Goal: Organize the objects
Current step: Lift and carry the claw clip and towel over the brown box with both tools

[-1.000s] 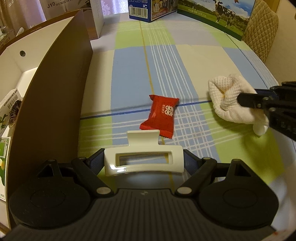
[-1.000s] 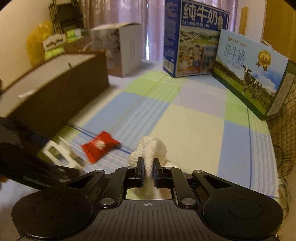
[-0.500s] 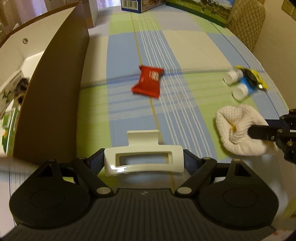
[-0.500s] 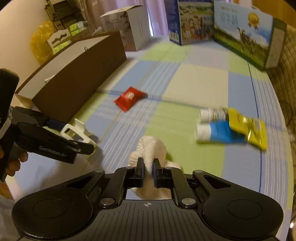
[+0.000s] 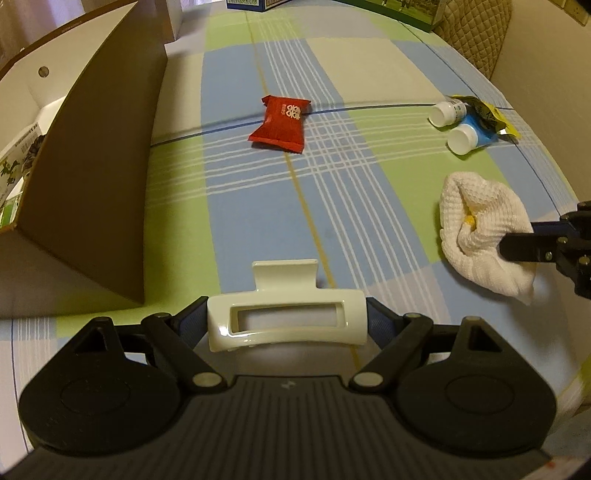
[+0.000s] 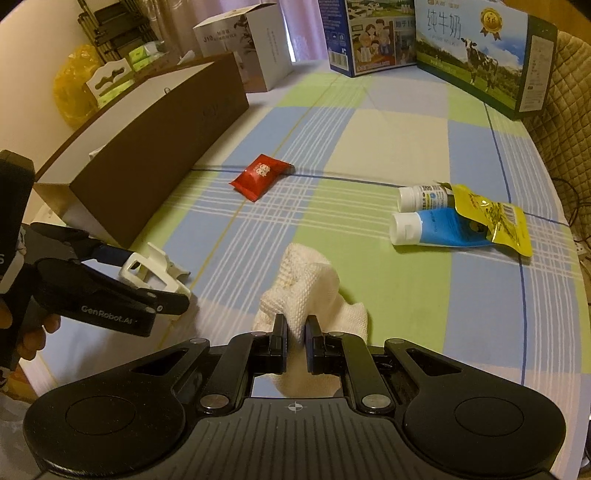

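Note:
My left gripper [image 5: 286, 319] is shut on a cream hair claw clip [image 5: 286, 314], its pads pressing the clip's two ends; the same clip [image 6: 153, 271] shows at the left of the right wrist view. My right gripper [image 6: 295, 332] is shut on a bunched white cloth [image 6: 306, 291], which also appears at the right edge of the left wrist view as the cloth [image 5: 480, 236]. A red snack packet [image 5: 282, 123] lies on the checked tablecloth ahead. A white bottle [image 6: 424, 195], a blue tube [image 6: 436, 229] and a yellow pouch [image 6: 491, 221] lie together to the right.
A long brown open box [image 5: 96, 177] with items inside stands along the left. Milk cartons [image 6: 480, 55] and a white carton [image 6: 247, 44] line the table's far edge. A quilted chair back [image 5: 476, 29] is at the far right. A hand [image 6: 33, 332] holds the left gripper.
Both grippers have drawn back toward the table's near edge with their loads. The red packet now lies farther ahead, and the bottle, tube and pouch have come into view.

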A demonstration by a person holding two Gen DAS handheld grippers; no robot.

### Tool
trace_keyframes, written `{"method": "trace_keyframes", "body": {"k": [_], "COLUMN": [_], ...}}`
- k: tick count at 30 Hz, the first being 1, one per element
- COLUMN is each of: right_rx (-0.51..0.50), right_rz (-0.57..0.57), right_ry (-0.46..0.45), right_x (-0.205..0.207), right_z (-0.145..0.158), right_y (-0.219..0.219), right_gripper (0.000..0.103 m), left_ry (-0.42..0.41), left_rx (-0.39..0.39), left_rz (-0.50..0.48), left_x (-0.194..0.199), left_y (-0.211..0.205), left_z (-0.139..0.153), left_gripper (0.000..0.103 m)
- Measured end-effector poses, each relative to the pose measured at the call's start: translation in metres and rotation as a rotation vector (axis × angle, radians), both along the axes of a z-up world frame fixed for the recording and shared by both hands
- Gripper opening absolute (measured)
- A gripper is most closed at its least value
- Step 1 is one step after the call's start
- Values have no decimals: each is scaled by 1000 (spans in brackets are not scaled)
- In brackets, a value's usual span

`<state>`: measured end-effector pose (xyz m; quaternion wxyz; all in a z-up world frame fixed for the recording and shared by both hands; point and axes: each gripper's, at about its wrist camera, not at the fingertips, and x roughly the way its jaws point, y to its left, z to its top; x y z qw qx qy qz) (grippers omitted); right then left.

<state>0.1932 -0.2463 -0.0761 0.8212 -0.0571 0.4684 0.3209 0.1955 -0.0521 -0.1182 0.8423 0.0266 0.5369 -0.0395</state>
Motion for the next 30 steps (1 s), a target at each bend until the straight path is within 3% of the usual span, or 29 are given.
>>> {"method": "trace_keyframes", "body": {"k": [13, 30], "right_rx": [50, 269], "right_rz": [-20, 36], "right_ry": [21, -5], "right_x": [-9, -17], "right_z": [10, 79], "right_y": [0, 44], "right_gripper": [6, 6], "left_ry": [-31, -220], "left_rx": [-12, -85], "left_rz": [-24, -2], "left_x": [-11, -43], "left_y": [-2, 34], "left_z": [12, 115], "left_gripper": [84, 84]}}
